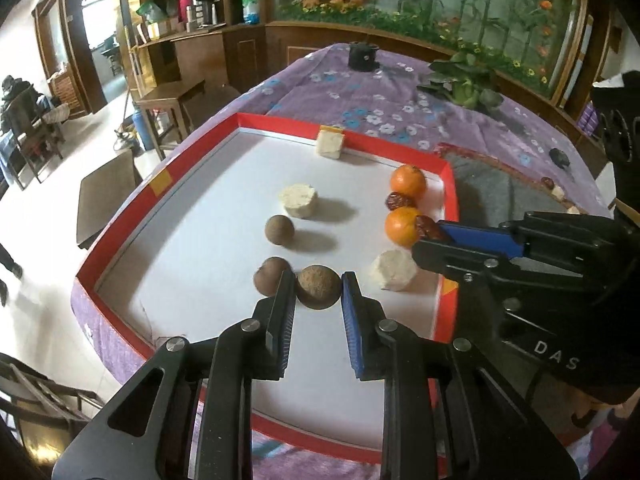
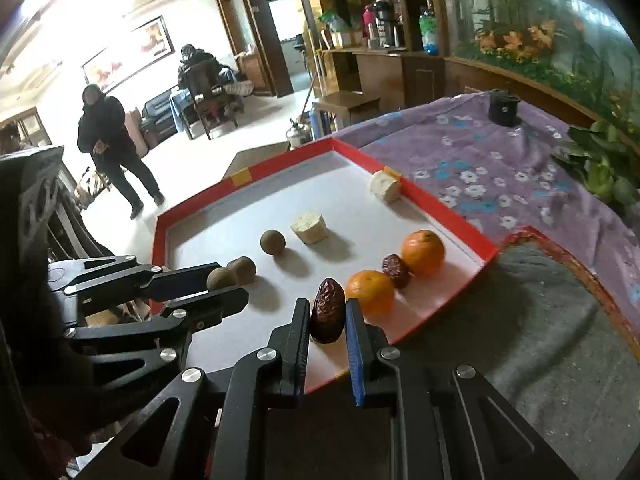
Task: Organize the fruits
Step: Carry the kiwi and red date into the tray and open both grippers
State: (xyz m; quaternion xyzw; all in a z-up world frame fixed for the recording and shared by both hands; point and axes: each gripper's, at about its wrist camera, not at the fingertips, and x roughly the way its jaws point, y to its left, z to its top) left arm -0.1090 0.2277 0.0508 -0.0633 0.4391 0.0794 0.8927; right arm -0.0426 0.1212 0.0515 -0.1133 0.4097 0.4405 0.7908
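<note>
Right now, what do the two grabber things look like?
Both the left gripper and the right gripper are black, built from angular linkage bars with cut-out holes and round silver pins. Their fingers carry ridged blue pads. White letters, DAS, mark the right gripper's body. The person's hand wears a black glove.

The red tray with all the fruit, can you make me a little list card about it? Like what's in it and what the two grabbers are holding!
tray: red rim, white floor, on a purple flowered cloth
left gripper: shut on a round brown fruit
right gripper: shut on a dark red date
oranges: two, another date between them
loose brown fruits: two
pale chunks: three
</note>
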